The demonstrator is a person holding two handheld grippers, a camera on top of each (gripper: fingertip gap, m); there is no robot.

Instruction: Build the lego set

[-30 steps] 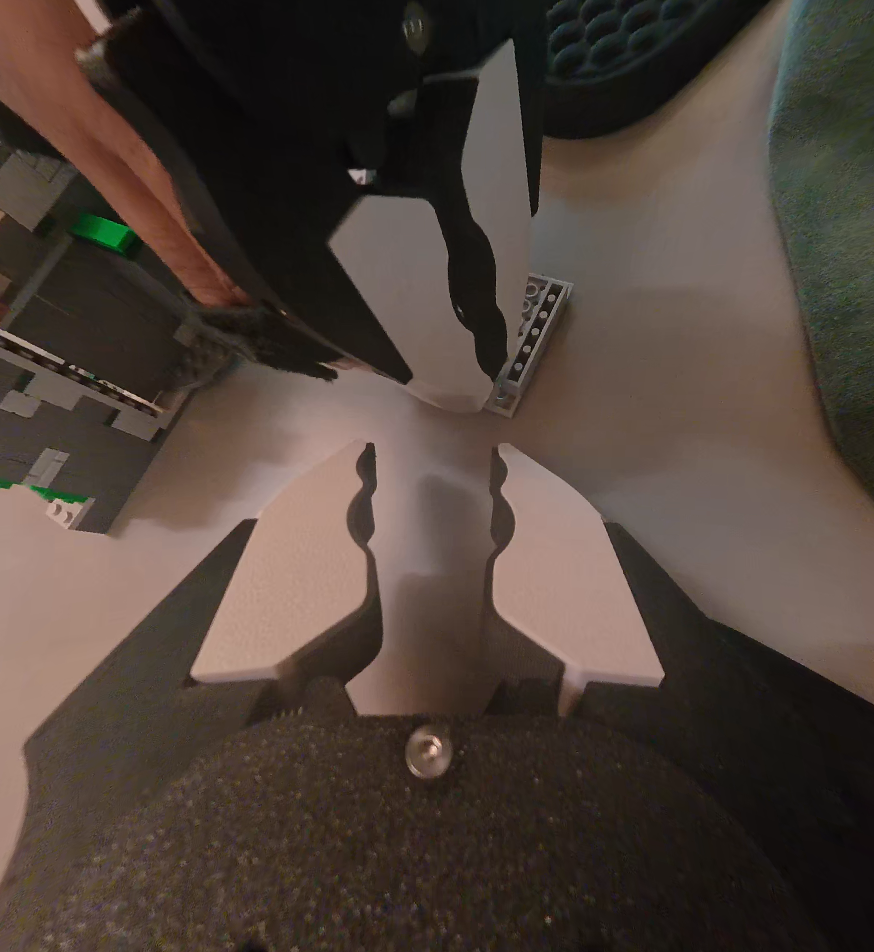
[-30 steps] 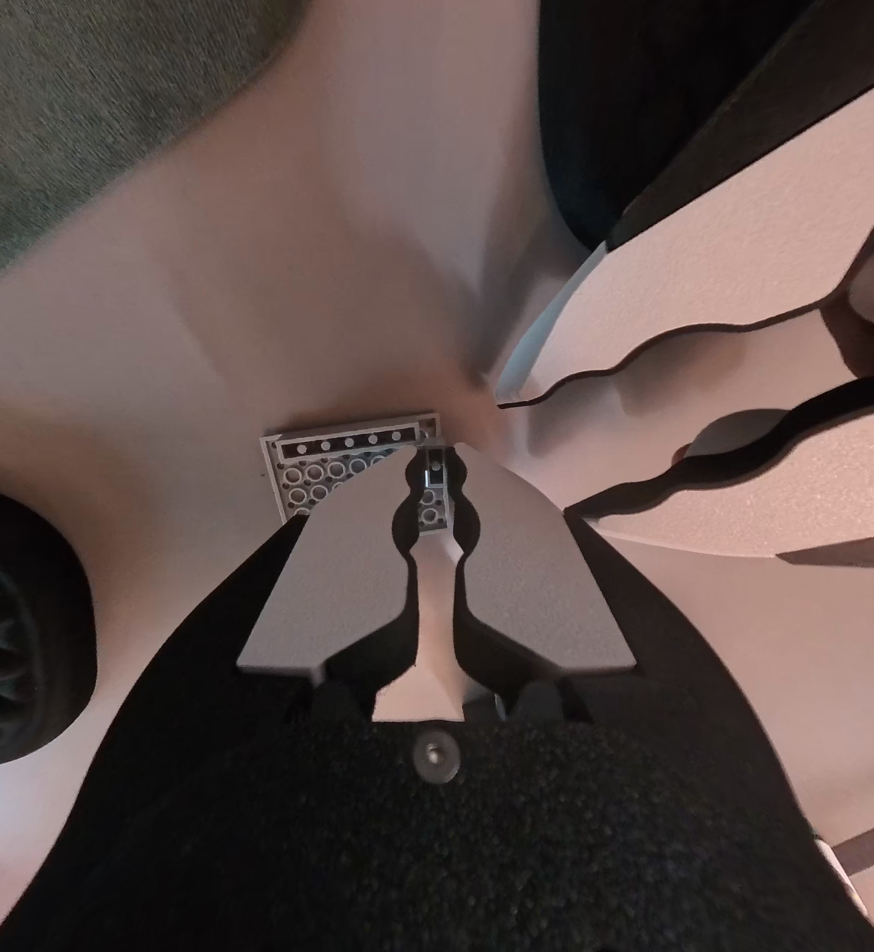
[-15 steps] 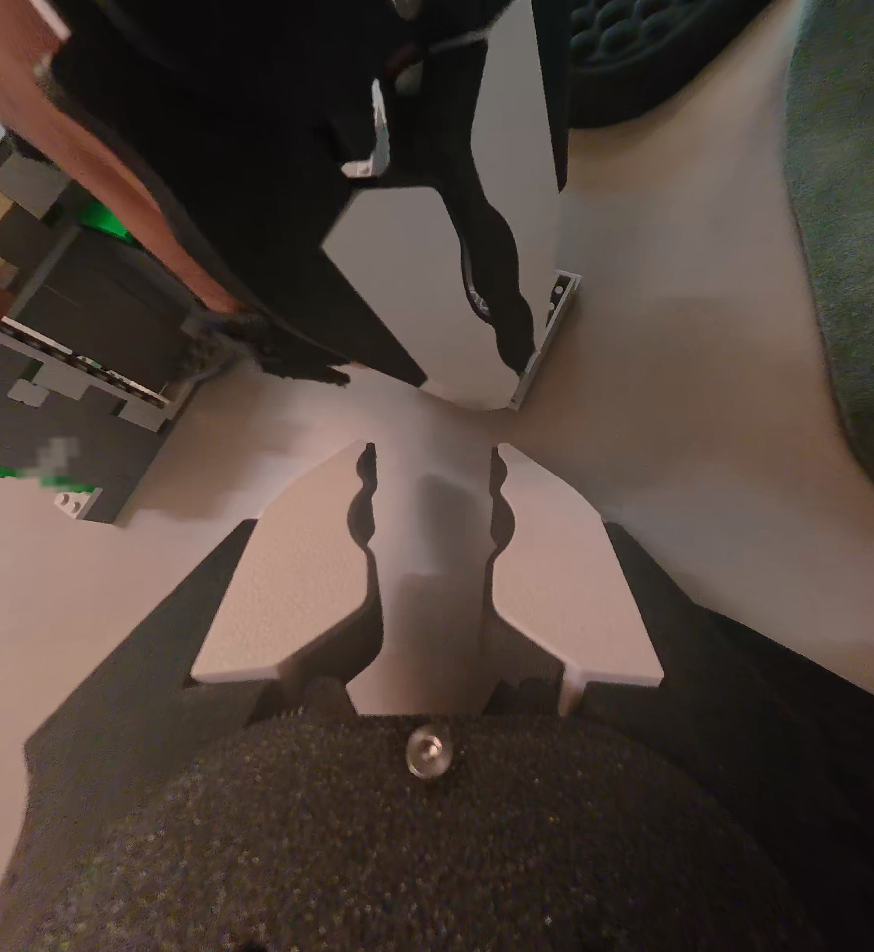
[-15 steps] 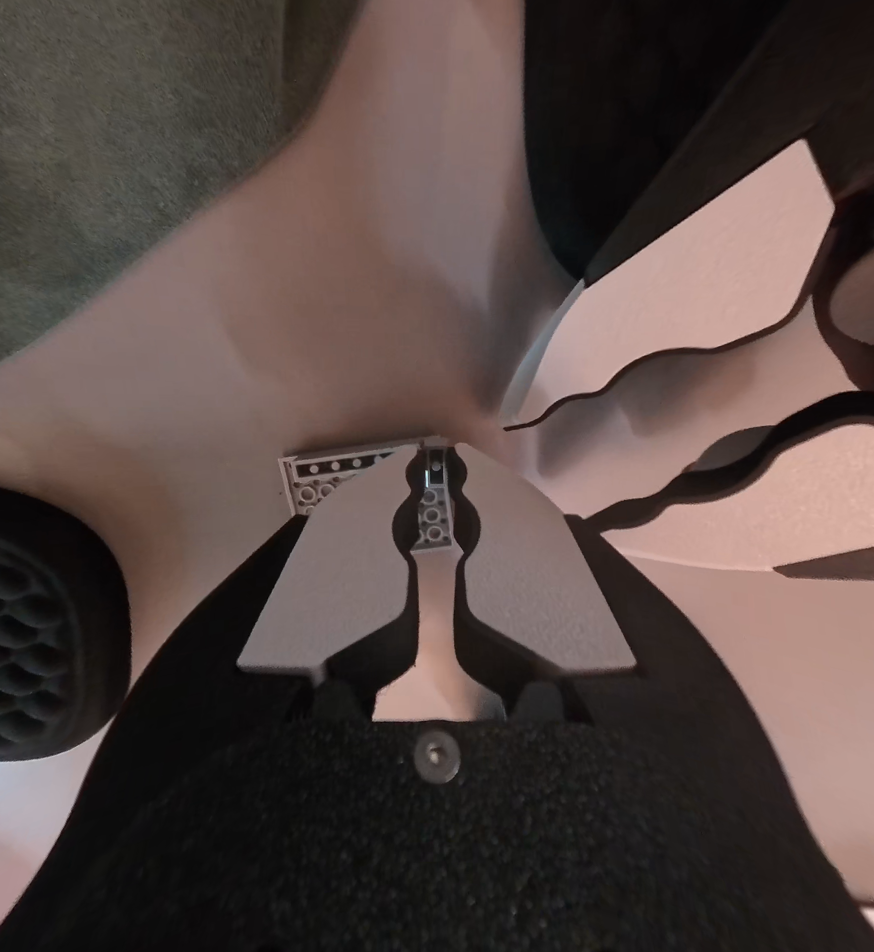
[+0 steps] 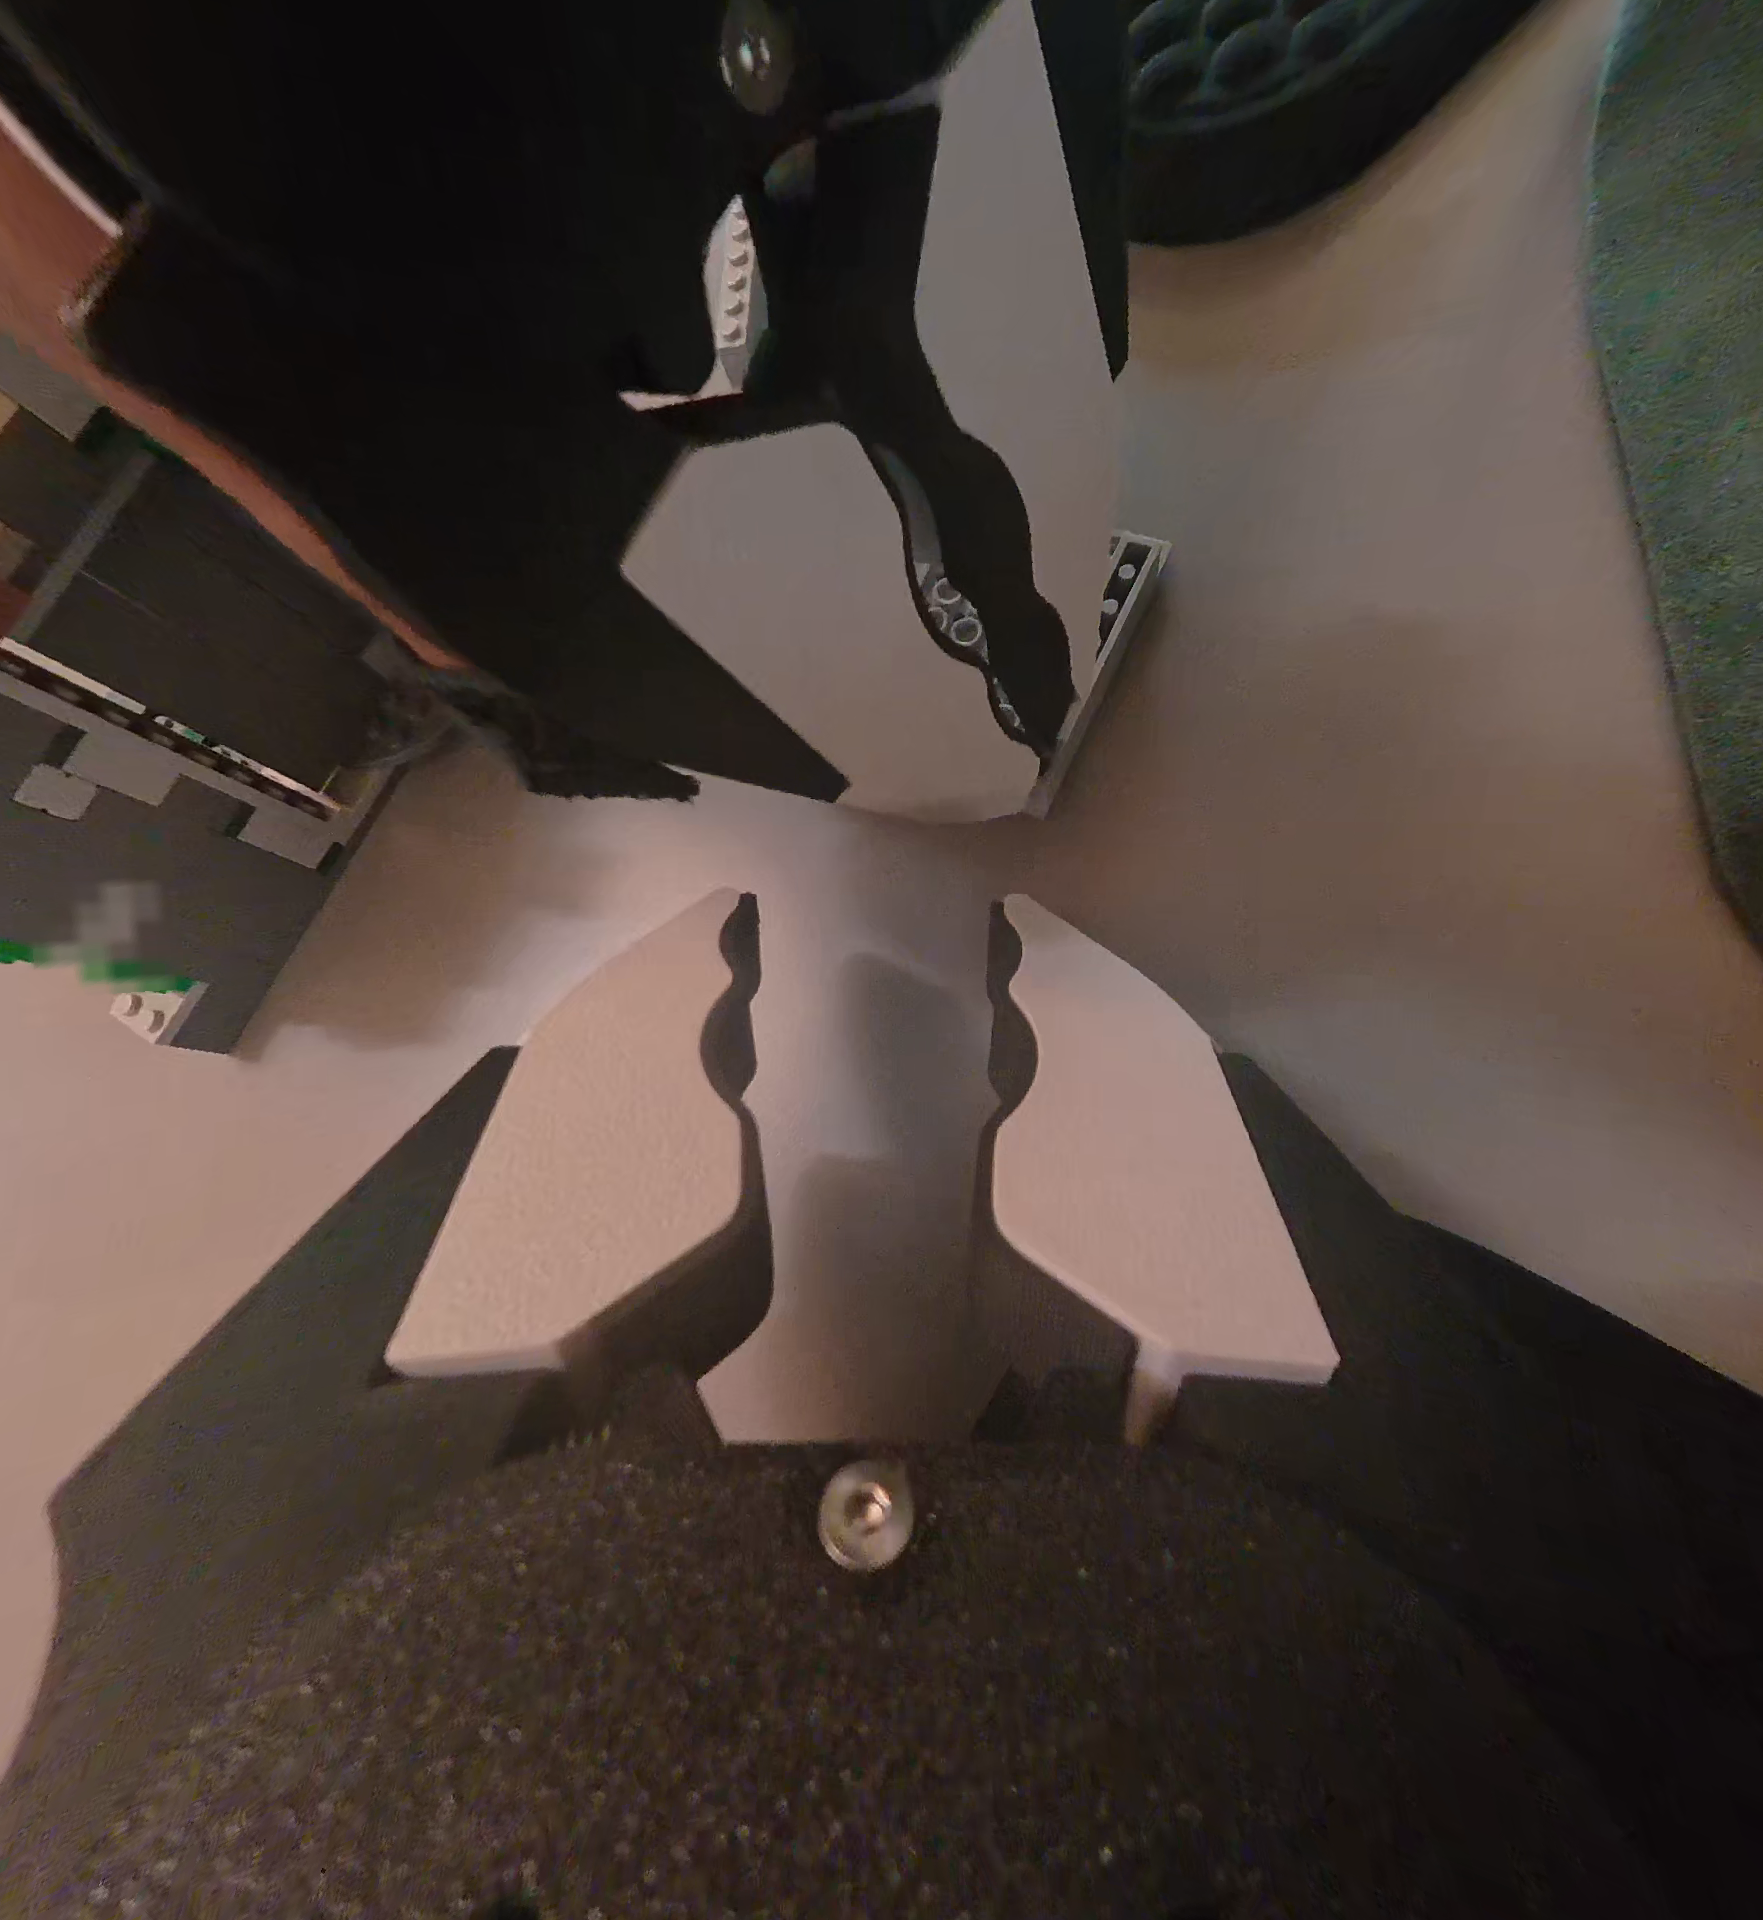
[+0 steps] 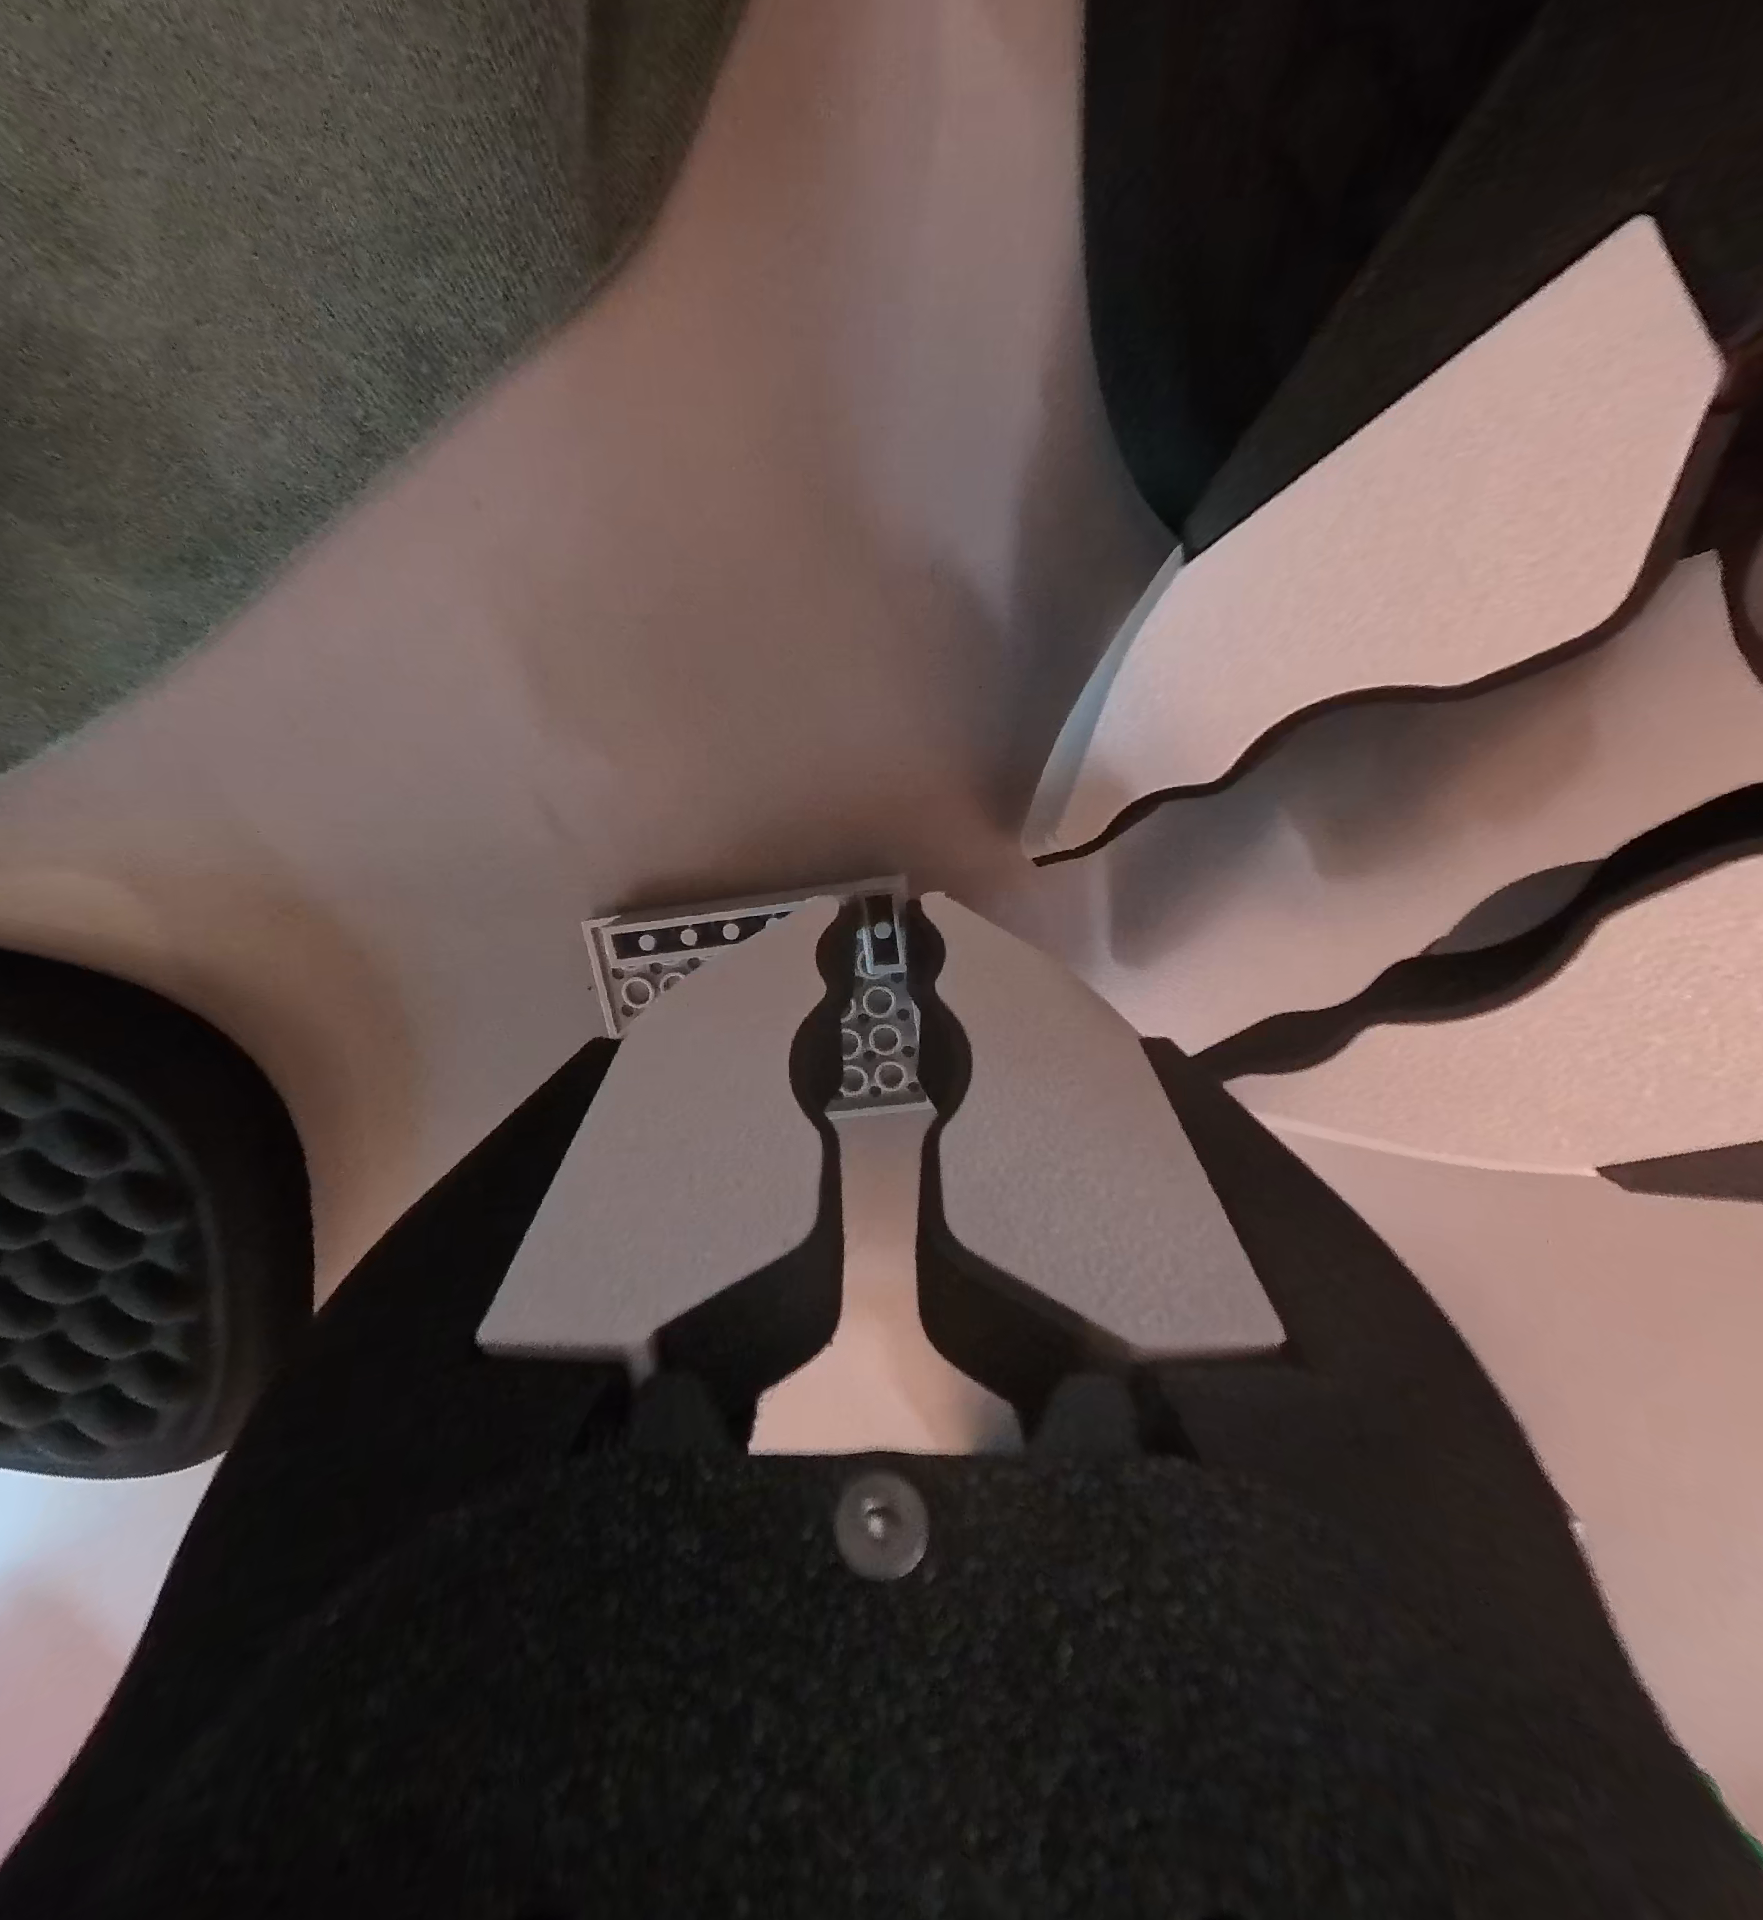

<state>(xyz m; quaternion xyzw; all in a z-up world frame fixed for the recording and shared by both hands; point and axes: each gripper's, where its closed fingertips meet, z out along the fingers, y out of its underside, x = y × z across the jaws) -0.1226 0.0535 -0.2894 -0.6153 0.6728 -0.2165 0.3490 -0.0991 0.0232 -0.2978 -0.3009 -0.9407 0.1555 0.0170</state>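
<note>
Right gripper (image 6: pixel 879 914) nearly closed, pads clamping one grey plate (image 6: pixel 648 951), underside up, edge on the pale surface (image 6: pixel 648 623). Left gripper (image 5: pixel 869 914) about half open, bare, just beside it. One brick model (image 5: pixel 77 727) farther off. One dark mesh object (image 6: pixel 46 1226), green fabric (image 6: pixel 181 312) behind.

A brick model (image 5: pixel 108 665) of grey, tan and green pieces stands at the left of the pale worktop (image 5: pixel 1376 831). A green cloth (image 6: pixel 181 312) and a dark honeycomb pad (image 6: pixel 56 1226) lie apart.
</note>
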